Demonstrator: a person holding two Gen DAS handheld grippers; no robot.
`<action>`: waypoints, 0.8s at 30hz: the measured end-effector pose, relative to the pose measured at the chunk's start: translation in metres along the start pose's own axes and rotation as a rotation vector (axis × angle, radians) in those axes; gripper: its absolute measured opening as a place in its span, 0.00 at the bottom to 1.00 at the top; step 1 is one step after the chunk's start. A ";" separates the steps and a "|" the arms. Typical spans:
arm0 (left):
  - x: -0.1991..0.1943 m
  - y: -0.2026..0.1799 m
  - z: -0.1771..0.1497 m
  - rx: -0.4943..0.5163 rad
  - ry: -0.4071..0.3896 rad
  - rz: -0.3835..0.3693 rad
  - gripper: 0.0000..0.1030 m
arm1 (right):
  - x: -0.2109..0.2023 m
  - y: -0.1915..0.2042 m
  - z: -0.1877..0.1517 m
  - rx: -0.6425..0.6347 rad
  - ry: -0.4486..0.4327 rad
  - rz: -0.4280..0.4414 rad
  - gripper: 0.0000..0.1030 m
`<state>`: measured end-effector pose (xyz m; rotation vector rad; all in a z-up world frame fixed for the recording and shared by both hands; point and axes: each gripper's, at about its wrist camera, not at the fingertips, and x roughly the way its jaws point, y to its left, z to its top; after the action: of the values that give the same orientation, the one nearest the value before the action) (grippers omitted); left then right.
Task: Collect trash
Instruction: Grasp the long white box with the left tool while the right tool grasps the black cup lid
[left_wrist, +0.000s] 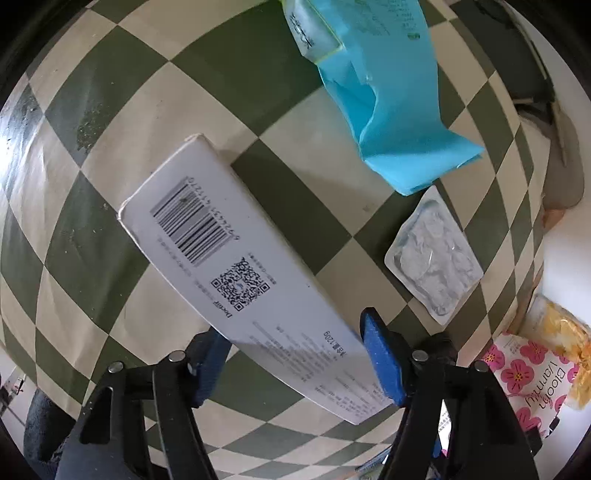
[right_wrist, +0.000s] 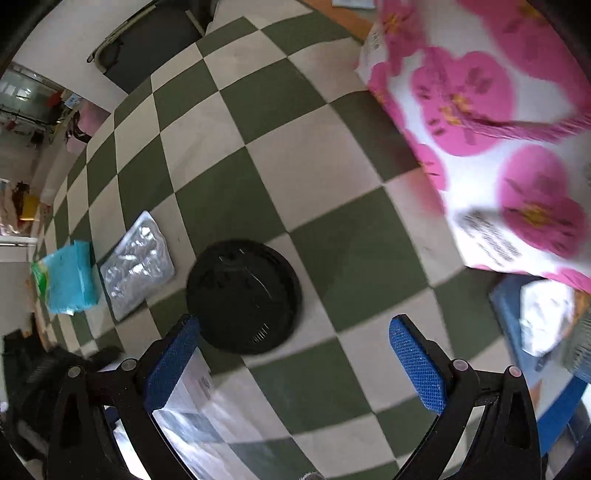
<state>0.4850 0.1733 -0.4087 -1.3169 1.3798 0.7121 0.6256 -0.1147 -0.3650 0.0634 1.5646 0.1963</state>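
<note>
Between the left gripper (left_wrist: 295, 354) pads, the white box (left_wrist: 236, 266) is getting clamped for binning; right gripper (right_wrist: 295, 365) is hanging open, empty

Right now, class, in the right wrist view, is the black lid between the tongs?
No: the black lid lies on the checkered cloth beyond the open right tongs.

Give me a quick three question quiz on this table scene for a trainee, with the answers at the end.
1. True or false: the left gripper is shut on the white box.
2. Which thing lies on the checked cloth just ahead of the open right gripper? A, a mug. B, a black round lid. C, a spoon.
3. In one word, what is printed in pink on the white bag?

Key: 1 true; 2 B; 3 flowers.
</note>
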 end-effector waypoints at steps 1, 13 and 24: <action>-0.003 0.001 -0.003 0.035 -0.020 0.028 0.61 | 0.005 0.004 0.004 -0.009 0.004 0.014 1.00; -0.018 0.022 -0.017 0.557 -0.104 0.344 0.55 | 0.039 0.068 -0.008 -0.205 -0.029 -0.109 0.85; -0.018 0.067 -0.055 0.527 -0.170 0.328 0.42 | 0.053 0.069 -0.079 -0.338 0.057 -0.135 0.84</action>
<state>0.4033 0.1435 -0.3924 -0.6114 1.5256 0.6012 0.5407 -0.0448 -0.4062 -0.3143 1.5664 0.3557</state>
